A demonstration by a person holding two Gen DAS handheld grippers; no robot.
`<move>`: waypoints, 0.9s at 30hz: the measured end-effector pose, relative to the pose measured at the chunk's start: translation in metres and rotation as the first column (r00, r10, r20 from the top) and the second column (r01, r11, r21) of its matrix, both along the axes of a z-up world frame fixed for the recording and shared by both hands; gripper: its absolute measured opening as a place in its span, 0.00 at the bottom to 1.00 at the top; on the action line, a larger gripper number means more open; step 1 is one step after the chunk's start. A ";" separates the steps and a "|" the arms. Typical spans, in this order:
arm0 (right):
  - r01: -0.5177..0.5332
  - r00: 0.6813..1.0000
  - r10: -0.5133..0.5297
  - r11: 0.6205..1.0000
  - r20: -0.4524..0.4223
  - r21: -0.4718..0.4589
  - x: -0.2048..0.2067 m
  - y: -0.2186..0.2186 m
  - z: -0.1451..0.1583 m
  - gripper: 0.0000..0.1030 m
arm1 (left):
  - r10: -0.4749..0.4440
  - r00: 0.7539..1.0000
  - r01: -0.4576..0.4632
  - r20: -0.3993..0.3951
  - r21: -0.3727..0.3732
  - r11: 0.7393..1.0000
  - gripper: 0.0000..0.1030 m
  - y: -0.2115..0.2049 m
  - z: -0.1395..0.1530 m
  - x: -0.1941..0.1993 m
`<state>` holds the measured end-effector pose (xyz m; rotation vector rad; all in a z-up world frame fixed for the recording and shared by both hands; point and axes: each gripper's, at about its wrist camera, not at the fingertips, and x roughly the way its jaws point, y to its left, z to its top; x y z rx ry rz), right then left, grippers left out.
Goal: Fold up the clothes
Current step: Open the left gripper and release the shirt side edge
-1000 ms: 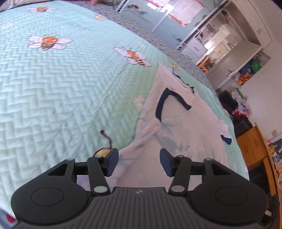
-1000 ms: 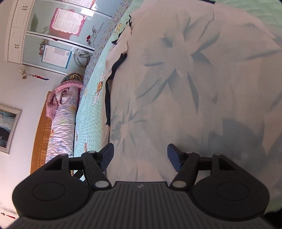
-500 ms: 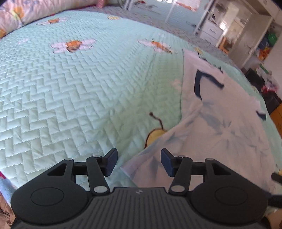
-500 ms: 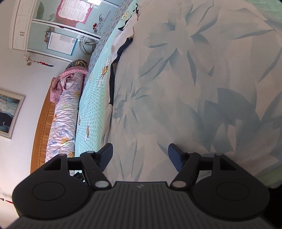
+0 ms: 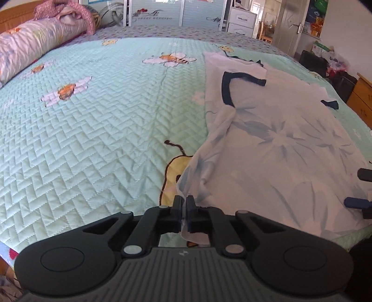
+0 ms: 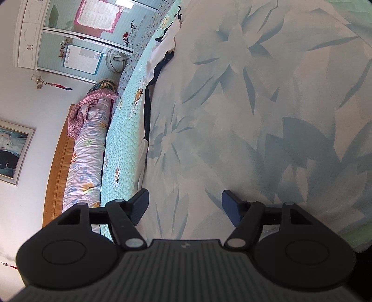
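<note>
Wardrobe doors (image 5: pixel 153 14) lettered "SWEET WEDDING" beyond quilted bed (image 5: pixel 93 139)

Sunlit bedroom, quilted bed (image 5: pixel 93 130), wardrobe (image 6: pixel 69 34).

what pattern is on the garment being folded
White garment with big pale blue flowers and dark navy trim; the print shows best in the right wrist view.

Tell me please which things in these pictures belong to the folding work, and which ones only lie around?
Belong to the job:
- pale blue floral garment with dark navy trim
- left gripper, shut on the garment's hem corner
- right gripper, open above the garment

Only lying about:
- mint green quilted bedspread with bee pictures
- long floral bolster pillow
- pink cloth on the bolster
</note>
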<state>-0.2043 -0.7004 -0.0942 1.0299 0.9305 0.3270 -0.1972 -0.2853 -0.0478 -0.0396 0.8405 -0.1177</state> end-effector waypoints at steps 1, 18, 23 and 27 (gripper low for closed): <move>0.002 1.000 -0.002 1.000 0.001 0.001 -0.001 -0.001 0.000 0.69 | 0.000 1.000 0.000 0.007 0.000 1.000 0.03 -0.001 0.004 -0.002; 0.016 1.000 -0.016 0.998 0.009 0.056 -0.005 -0.010 -0.008 0.69 | -0.380 0.923 0.382 -0.059 0.013 0.924 0.07 -0.106 0.029 -0.036; -0.001 1.000 0.000 0.999 0.025 0.039 -0.006 -0.008 -0.006 0.69 | -0.353 0.927 0.352 -0.130 -0.029 0.935 0.07 -0.107 -0.001 -0.034; -0.041 0.998 0.040 0.999 0.044 0.029 -0.007 -0.003 0.000 0.69 | -0.323 0.943 0.308 -0.074 -0.167 0.937 0.09 -0.087 0.012 -0.036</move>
